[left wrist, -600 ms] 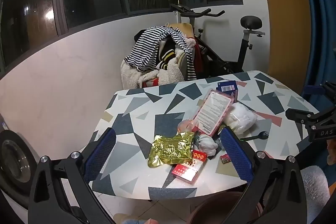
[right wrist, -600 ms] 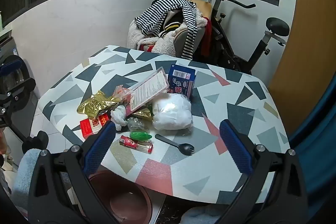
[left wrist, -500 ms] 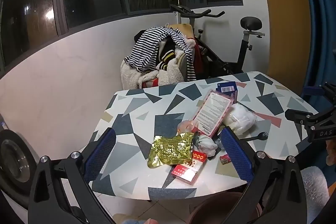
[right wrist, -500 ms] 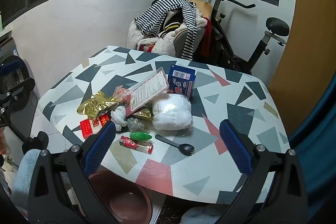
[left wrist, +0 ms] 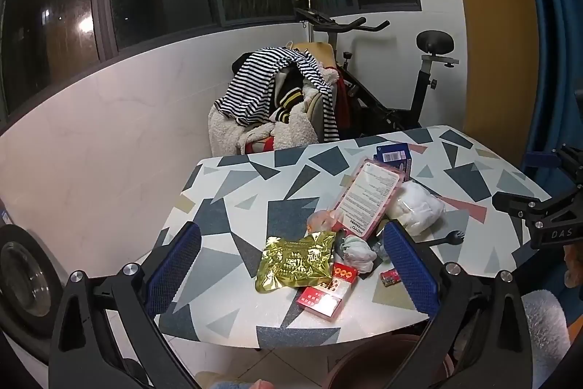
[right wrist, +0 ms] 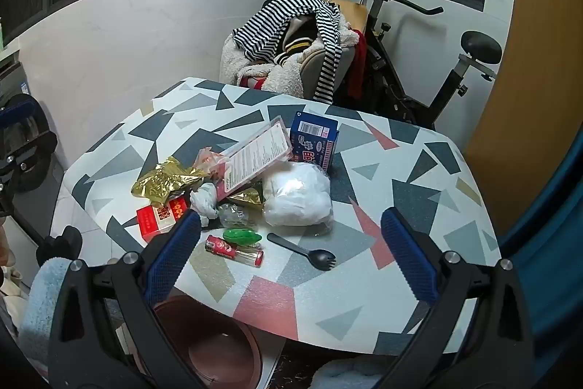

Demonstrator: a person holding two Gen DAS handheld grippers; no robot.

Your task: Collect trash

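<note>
The trash sits heaped mid-table (right wrist: 400, 177), toward its near edge: a crinkled gold foil pouch (left wrist: 295, 259), a red carton (left wrist: 326, 292), a flat pink pack (left wrist: 368, 195) leaning on a soft white bag (right wrist: 297, 195), a blue box (right wrist: 315, 139) upright behind, and crumpled tissue (right wrist: 204, 201). Beside the heap lie a glossy green piece (right wrist: 242, 236), a red tube (right wrist: 233, 249) and a black spork (right wrist: 302, 250). What lies under the pink pack is hidden. A brown bin (right wrist: 215, 345) below the table edge is cut off by the fingers. The table's right half is bare. Left gripper (left wrist: 291, 268) and right gripper (right wrist: 291, 250) both hover spread wide, holding nothing
</note>
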